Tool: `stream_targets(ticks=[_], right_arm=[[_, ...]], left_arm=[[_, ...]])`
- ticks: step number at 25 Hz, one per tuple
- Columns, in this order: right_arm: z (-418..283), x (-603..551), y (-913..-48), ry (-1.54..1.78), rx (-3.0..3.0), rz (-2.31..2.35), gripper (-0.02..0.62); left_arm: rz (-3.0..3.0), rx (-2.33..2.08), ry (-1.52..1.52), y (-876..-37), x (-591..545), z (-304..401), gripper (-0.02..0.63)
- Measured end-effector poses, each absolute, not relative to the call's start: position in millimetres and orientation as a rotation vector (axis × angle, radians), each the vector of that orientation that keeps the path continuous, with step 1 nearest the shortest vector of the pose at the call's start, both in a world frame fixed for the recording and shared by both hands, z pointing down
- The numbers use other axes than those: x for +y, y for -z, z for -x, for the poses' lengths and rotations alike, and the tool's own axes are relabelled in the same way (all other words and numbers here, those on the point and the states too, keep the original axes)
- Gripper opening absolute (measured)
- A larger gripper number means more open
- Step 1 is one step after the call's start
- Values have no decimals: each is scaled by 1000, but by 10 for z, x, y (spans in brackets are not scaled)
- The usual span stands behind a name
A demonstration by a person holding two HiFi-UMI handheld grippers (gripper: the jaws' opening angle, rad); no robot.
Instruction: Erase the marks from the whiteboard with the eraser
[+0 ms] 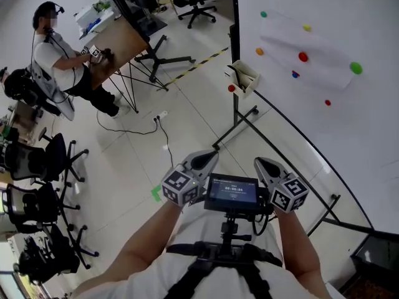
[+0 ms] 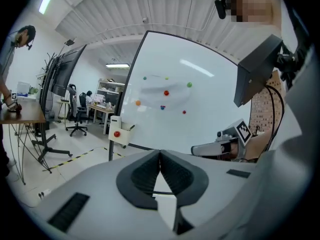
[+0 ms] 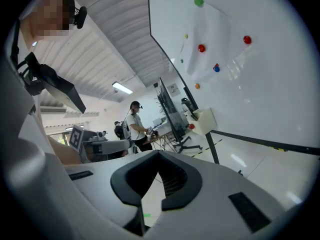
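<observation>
The task has not visibly begun. The left gripper (image 1: 202, 161) is held low in front of the person's body, well apart from the board. Its jaws are closed tip to tip with nothing between them. Further off, a small cream holder box (image 1: 244, 76) hangs at the board's left edge, with a red magnet (image 1: 231, 88) on its side. The eraser cannot be made out in any view. If it is anywhere, this box seems the likeliest place. The right gripper (image 1: 267, 166) sits beside the left one, and its jaws also meet and hold nothing. On the whiteboard (image 1: 336, 136) to the right, a faint grey smear (image 1: 312, 58) lies among the coloured magnets, unwiped. Finding and gripping the eraser, then all the wiping, remains to be done.
</observation>
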State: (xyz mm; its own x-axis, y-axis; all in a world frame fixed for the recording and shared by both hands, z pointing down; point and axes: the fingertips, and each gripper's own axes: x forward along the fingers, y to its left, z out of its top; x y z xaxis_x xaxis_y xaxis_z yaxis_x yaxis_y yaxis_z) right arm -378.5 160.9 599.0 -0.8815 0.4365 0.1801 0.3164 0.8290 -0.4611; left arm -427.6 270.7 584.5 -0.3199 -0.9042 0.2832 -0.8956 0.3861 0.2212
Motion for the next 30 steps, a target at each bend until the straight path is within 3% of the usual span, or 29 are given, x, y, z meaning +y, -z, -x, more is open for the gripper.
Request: stream_targets(ticks=[18, 30], right_arm=[[5554, 1488, -5932, -627, -2812, 298, 12], [5915, 1443, -5755, -662, -2885, 98, 11]], left_arm=[[-1786, -2077, 70, -6110, 2265, 6223, 25], [-1892, -1799, 26, -6442, 2152, 6621, 25]])
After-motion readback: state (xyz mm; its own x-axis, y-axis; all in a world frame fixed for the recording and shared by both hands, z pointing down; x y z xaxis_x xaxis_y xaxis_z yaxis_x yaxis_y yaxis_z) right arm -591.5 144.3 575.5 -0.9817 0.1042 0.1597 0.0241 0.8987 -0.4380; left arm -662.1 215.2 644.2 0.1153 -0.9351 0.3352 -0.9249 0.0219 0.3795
